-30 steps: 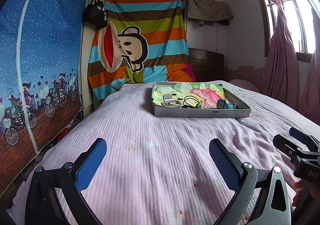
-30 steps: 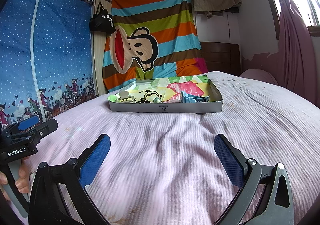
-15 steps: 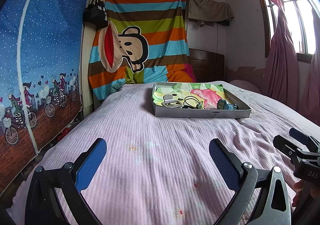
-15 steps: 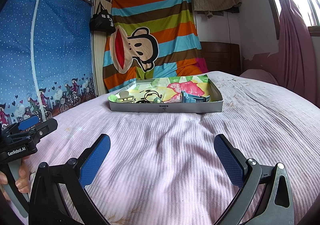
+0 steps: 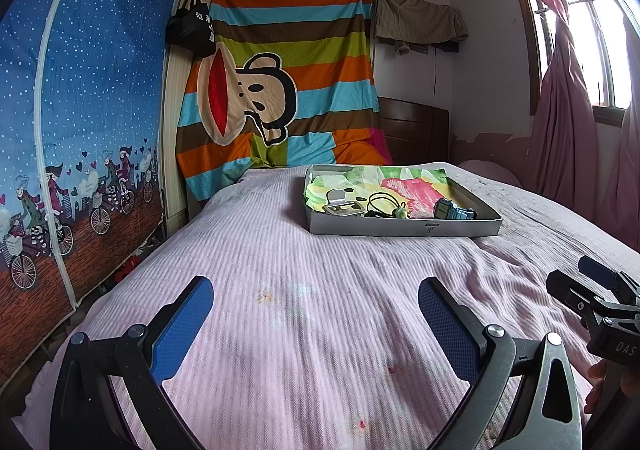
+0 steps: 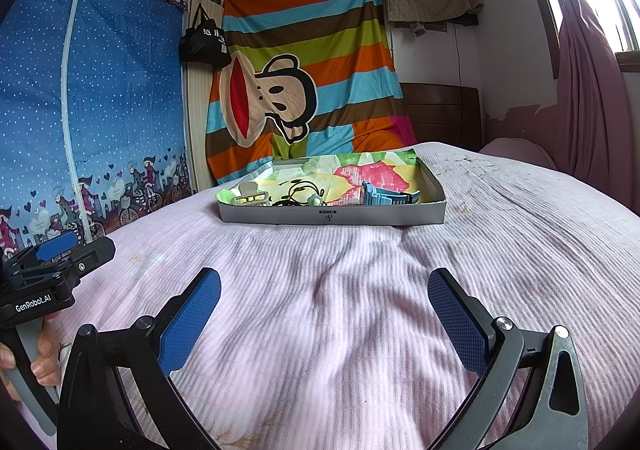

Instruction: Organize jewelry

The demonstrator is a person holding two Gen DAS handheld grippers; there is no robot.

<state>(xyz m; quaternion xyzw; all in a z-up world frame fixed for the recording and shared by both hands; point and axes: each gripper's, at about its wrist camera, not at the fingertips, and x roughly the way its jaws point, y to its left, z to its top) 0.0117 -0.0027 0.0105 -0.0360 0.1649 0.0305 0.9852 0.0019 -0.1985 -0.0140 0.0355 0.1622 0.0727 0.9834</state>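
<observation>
A shallow grey box [image 5: 400,228] [image 6: 332,216] lined with colourful cloth sits far ahead on the pink bed. Inside lie a pale clasp-like piece [image 5: 340,204] [image 6: 252,196], a black cord with a green bead [image 5: 386,204] [image 6: 304,194] and a blue watch [image 5: 454,210] [image 6: 386,196]. My left gripper [image 5: 316,316] hovers open over the near bedspread, nothing between its blue pads. My right gripper [image 6: 324,310] is likewise open and empty, well short of the box. Each gripper shows at the edge of the other's view.
The pink ribbed bedspread [image 5: 320,290] covers the bed. A blue printed wardrobe [image 5: 72,110] stands at the left, a striped monkey sheet [image 5: 288,90] hangs behind the bed. Purple curtains [image 5: 568,110] and a window are at the right. A hand [image 6: 40,362] holds the left gripper's handle.
</observation>
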